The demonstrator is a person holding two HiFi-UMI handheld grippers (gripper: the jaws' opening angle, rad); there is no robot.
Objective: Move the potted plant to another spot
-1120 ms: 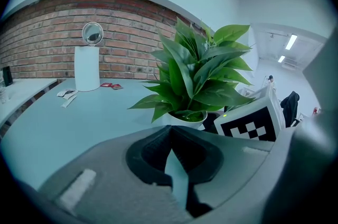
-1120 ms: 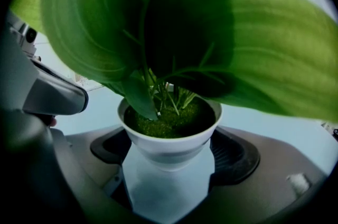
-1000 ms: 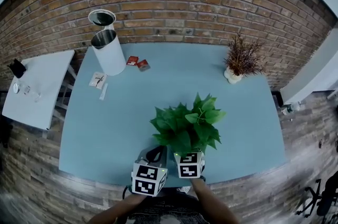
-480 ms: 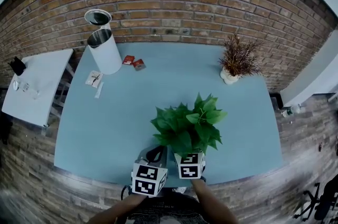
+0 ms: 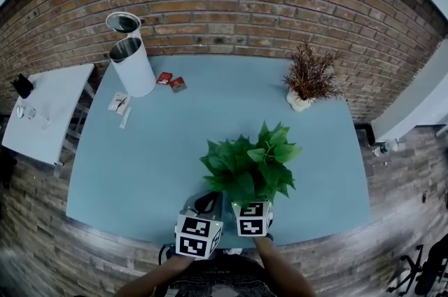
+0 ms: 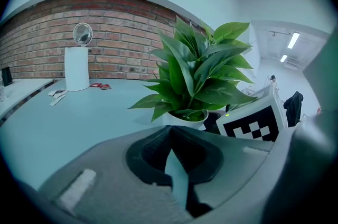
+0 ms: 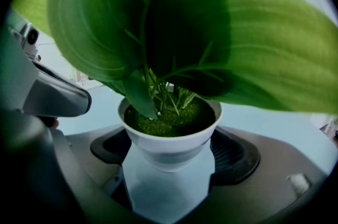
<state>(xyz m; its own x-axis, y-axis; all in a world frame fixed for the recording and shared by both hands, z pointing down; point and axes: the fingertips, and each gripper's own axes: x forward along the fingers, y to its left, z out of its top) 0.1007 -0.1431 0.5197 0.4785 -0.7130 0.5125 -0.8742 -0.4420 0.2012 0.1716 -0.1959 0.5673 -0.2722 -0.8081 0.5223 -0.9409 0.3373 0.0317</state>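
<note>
The potted plant (image 5: 248, 168), broad green leaves in a small white pot (image 7: 168, 146), is near the front middle of the blue table (image 5: 154, 162). My right gripper (image 7: 169, 157) is shut on the pot, one jaw on each side of its lower wall. In the head view the leaves hide the right gripper (image 5: 253, 210) tips. My left gripper (image 5: 205, 203) sits just left of the plant with nothing in it. In the left gripper view the left gripper (image 6: 170, 130) is shut, and the plant (image 6: 198, 75) stands to its front right.
A white cylindrical bin (image 5: 133, 66) with a round lid (image 5: 123, 22) stands at the back left, with red packets (image 5: 170, 81) and white packets (image 5: 119, 103) nearby. A dried plant (image 5: 308, 78) is at the back right. A brick wall (image 5: 231, 1) runs behind; a white side table (image 5: 45, 113) is left.
The bin, packets and dried plant have drifted left in the head view while the plant and both grippers keep their place, so the plant has shifted slightly right over the table.
</note>
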